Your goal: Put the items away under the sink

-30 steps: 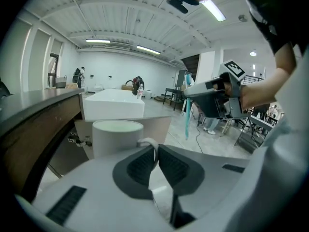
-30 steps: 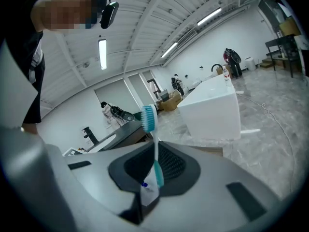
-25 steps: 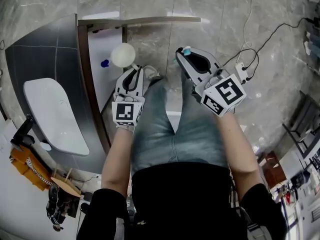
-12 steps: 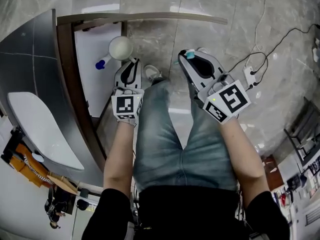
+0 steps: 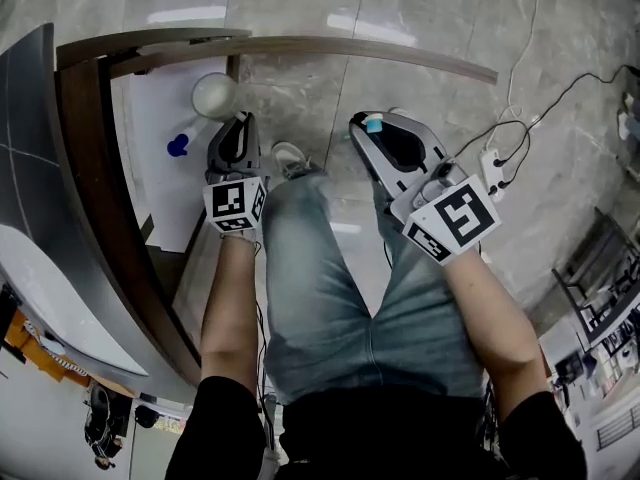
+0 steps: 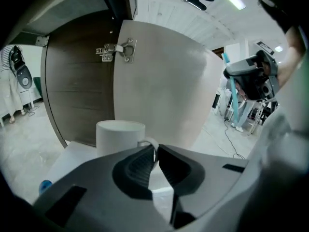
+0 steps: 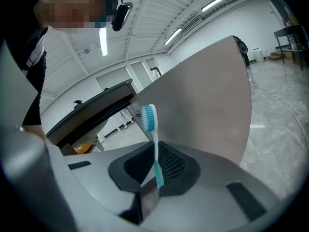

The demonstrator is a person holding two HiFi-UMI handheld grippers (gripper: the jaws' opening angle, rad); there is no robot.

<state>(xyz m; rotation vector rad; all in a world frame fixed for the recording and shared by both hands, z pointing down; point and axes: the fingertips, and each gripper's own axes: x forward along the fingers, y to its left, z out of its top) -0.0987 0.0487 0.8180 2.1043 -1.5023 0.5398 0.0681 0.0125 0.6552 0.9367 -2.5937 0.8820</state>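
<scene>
A white mug (image 5: 214, 95) hangs over the white floor (image 5: 150, 188) of the open cabinet under the sink. My left gripper (image 5: 237, 121) is shut on its handle; in the left gripper view the handle sits pinched between the jaws (image 6: 155, 151) with the mug body (image 6: 120, 137) just beyond. My right gripper (image 5: 368, 128) is shut on a toothbrush (image 7: 154, 144) with a white and teal handle, standing upright with its blue bristle head (image 7: 148, 116) above the jaws. It hovers in front of the open cabinet door (image 5: 300, 48).
A small blue object (image 5: 178, 148) lies on the cabinet floor beside the mug. The dark counter (image 5: 35, 118) and white basin (image 5: 40, 288) are at the left. A power strip with cables (image 5: 495, 168) lies on the marble floor at the right. The person's legs (image 5: 330, 268) are below.
Both grippers have sunk toward the open cabinet, the left one more. The mug has come down closer to the white cabinet floor; the toothbrush stays gripped.
</scene>
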